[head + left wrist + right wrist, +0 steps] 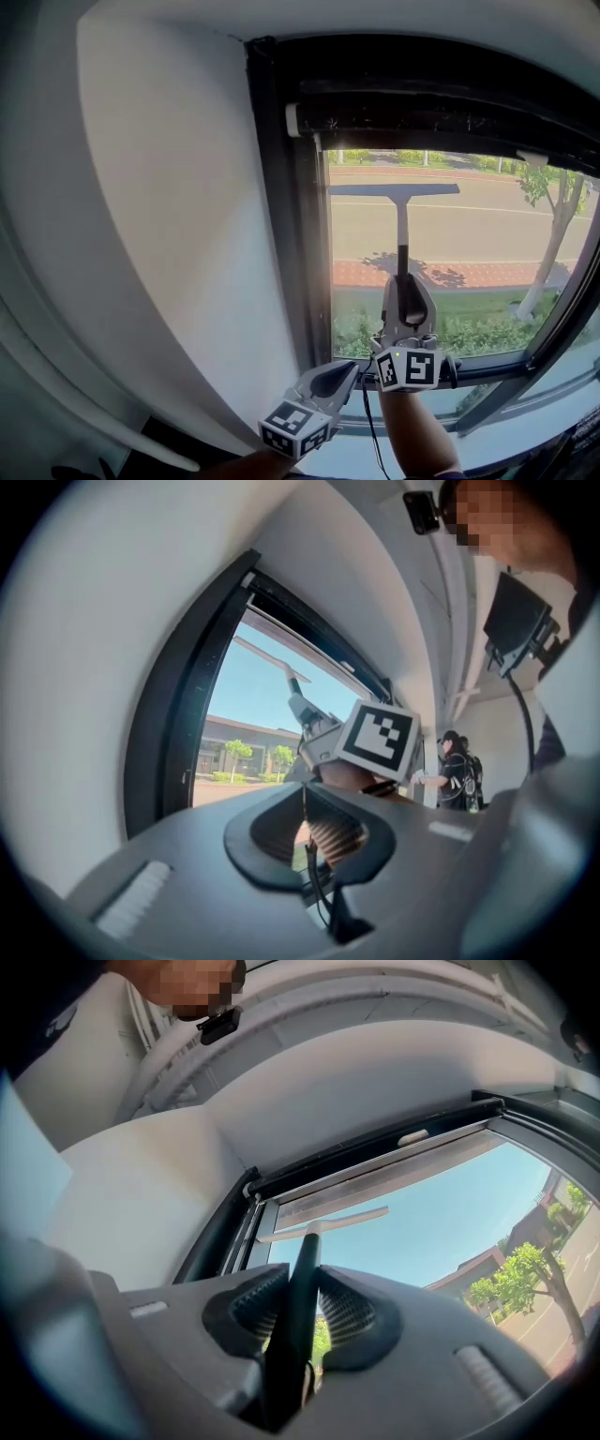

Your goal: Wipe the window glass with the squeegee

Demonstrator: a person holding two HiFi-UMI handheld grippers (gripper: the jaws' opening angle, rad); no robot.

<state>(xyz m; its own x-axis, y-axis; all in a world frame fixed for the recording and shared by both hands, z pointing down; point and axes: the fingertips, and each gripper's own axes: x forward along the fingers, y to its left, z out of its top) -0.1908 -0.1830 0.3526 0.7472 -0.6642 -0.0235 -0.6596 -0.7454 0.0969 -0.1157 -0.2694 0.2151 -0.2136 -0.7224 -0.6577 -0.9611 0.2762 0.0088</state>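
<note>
The squeegee has a pale blade (394,190) lying level on the window glass (469,234) near the top left of the pane. Its dark handle (402,258) runs straight down from the blade. My right gripper (405,292) is shut on that handle; in the right gripper view the handle (298,1297) sits clamped between the ribbed pads, with the blade (323,1225) above. My left gripper (351,368) hangs lower left of it by the window's bottom corner, shut with nothing in it. In the left gripper view its pads meet (302,829), and the squeegee (277,663) shows above the right gripper's marker cube (380,740).
A dark window frame (281,206) borders the glass at left, with a dark housing (422,112) across the top. A white wall (169,234) fills the left. A cable (367,412) hangs from the right gripper. A person (459,771) stands far back in the room.
</note>
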